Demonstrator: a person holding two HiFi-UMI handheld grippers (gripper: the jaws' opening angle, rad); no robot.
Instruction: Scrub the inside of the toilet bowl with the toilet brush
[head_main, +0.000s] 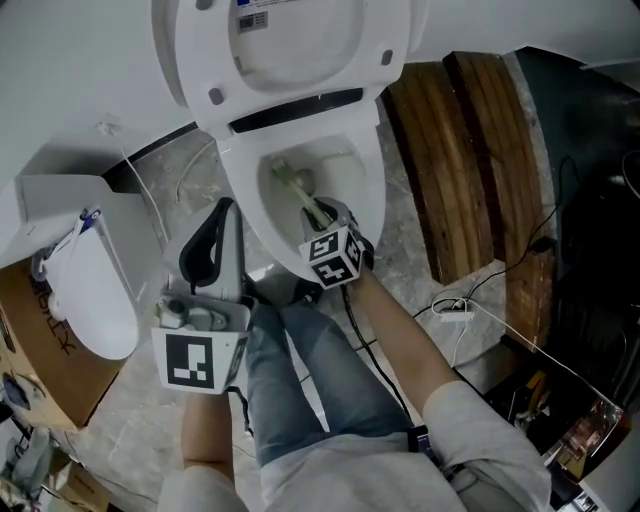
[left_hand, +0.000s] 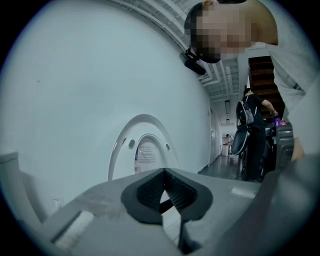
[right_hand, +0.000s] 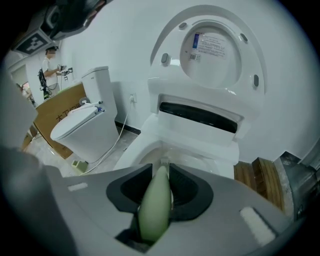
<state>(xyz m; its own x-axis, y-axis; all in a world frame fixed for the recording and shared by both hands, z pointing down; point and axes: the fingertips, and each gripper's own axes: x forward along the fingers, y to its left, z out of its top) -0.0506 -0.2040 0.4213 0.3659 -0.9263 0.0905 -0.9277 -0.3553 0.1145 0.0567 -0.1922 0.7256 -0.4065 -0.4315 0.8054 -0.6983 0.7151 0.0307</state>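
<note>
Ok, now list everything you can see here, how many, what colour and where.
toilet: one, white, centre, lid and seat raised
toilet brush: one, pale green, head down in the bowl
second toilet: one, white, left, lid down
cardboard: one sheet, brown, far left
wooden planks: two, brown, floor right of the toilet
plug strip: one, white, floor at right, cable attached
legs: two, blue jeans, bottom centre
left claw: one, grey with black pads, shut on nothing, left of the bowl
right claw: one, grey with black pads, shut on the brush handle, over the bowl
</note>
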